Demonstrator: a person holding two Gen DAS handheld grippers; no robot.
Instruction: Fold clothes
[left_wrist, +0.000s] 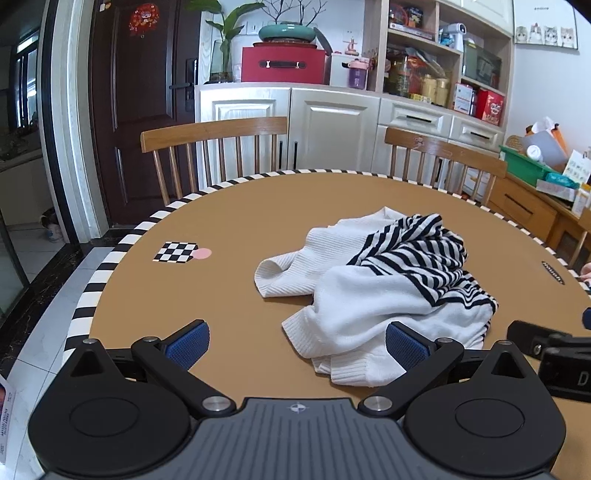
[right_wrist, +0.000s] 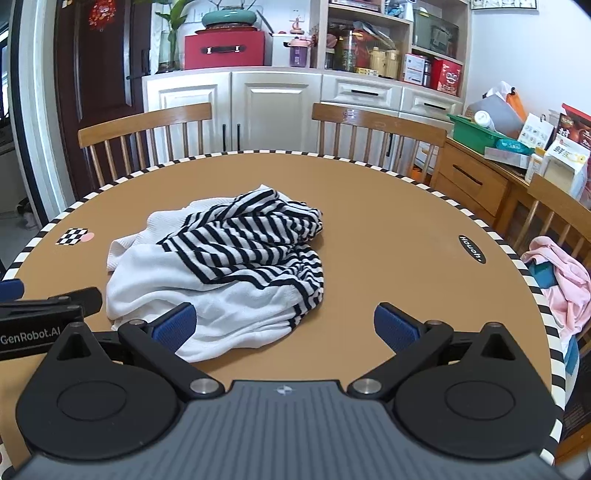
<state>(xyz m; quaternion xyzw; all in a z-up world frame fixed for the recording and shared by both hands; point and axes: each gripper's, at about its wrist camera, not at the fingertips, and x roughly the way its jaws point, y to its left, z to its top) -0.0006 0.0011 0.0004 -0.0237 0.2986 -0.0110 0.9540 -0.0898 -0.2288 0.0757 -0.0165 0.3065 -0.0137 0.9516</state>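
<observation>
Lying: crumpled sweater (left_wrist: 376, 295) on table (left_wrist: 229, 221)
Feel: soft, light, floppy
Hold: ribbed hem, likely
Left gripper (left_wrist: 297, 339): spread wide, empty
Right gripper (right_wrist: 284, 326): spread wide, empty

Black left gripper (left_wrist: 297, 345), right gripper (right_wrist: 284, 330): blue pads, silver screws.
</observation>
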